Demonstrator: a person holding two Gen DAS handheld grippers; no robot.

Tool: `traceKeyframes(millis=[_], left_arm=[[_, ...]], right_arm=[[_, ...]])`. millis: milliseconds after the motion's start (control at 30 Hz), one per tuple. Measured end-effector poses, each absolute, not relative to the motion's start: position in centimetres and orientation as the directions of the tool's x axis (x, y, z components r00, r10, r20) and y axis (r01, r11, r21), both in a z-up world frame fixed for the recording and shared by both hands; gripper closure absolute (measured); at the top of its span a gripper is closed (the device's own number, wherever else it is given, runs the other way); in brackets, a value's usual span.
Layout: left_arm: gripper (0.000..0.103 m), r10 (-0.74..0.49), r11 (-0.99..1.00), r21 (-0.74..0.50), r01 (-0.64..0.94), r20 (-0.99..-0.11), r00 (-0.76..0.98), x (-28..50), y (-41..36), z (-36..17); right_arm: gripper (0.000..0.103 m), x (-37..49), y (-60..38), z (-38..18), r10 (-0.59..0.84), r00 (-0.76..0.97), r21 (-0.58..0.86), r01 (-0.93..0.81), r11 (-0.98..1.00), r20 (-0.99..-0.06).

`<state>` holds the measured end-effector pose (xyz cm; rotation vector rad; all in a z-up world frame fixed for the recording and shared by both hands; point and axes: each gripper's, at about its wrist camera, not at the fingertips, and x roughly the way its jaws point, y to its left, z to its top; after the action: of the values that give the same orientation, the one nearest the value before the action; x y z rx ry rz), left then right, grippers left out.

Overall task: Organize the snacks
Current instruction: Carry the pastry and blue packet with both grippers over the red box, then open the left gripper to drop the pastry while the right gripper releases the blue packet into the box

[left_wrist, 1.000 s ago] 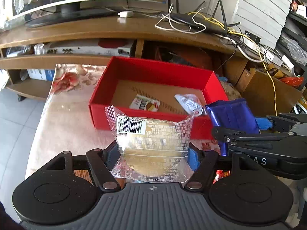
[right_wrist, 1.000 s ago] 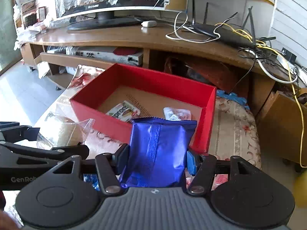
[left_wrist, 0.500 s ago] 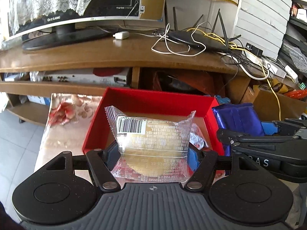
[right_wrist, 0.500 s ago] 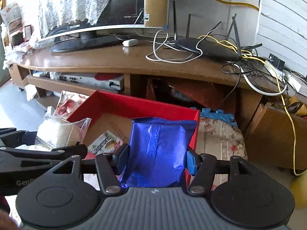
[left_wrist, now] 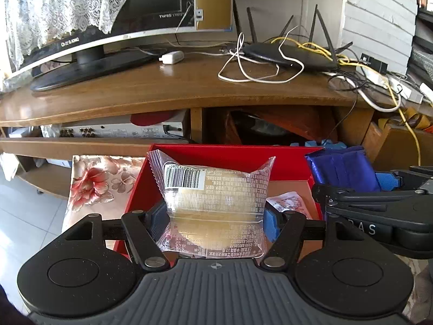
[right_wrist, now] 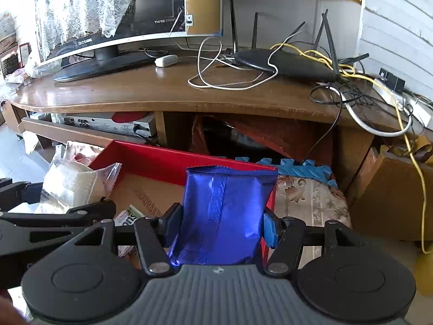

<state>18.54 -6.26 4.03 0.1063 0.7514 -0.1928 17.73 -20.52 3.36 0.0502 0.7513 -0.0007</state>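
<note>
My left gripper (left_wrist: 215,220) is shut on a clear-wrapped yellow cake packet (left_wrist: 213,203) with a barcode, held over the red box (left_wrist: 230,157). My right gripper (right_wrist: 219,223) is shut on a shiny blue snack packet (right_wrist: 224,211), held over the box's right wall (right_wrist: 173,159). The blue packet also shows at the right of the left wrist view (left_wrist: 343,168). The cake packet shows at the left of the right wrist view (right_wrist: 73,181). Inside the box lie a white-red sachet (left_wrist: 289,203) and a green-white packet (right_wrist: 130,216).
The box sits on a floral cloth (left_wrist: 94,181) (right_wrist: 305,200). Behind it stands a wooden TV stand (left_wrist: 189,86) with a monitor (left_wrist: 94,35), a router (left_wrist: 292,54) and tangled cables. A cardboard box (right_wrist: 392,197) is at the right.
Both grippers have moved forward and closer to the box with their packets still held. The box now lies right under them and the TV stand looms larger.
</note>
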Motion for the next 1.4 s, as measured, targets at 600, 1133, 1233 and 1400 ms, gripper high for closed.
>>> traceKeyframes(millis=[600, 1133, 1233, 1400], left_arm=[[0.031, -0.096, 0.983, 0.034, 0.181, -0.742, 0.664, 21.3, -5.9, 1.0], [0.03, -0.081, 0.985, 0.033, 0.171, -0.783, 0.617, 21.6, -5.7, -0.9], [0.029, -0.075, 0.985, 0.039, 0.17, -0.787, 0.613, 21.7, -5.7, -1.0], [0.026, -0.077, 0.987, 0.025, 0.161, -0.797, 0.599, 21.9, -5.5, -1.1]], right_arm=[[0.047, 21.3, -20.5, -0.1, 0.051, 0.671, 0.076, 0.008, 0.997, -0.74], [0.046, 22.1, -20.1, -2.4, 0.061, 0.619, 0.078, 0.0, 0.997, -0.783], [0.046, 22.2, -20.0, -2.6, 0.061, 0.614, 0.075, -0.003, 0.997, -0.787], [0.046, 22.2, -20.1, -2.7, 0.06, 0.615, 0.069, -0.009, 0.998, -0.786]])
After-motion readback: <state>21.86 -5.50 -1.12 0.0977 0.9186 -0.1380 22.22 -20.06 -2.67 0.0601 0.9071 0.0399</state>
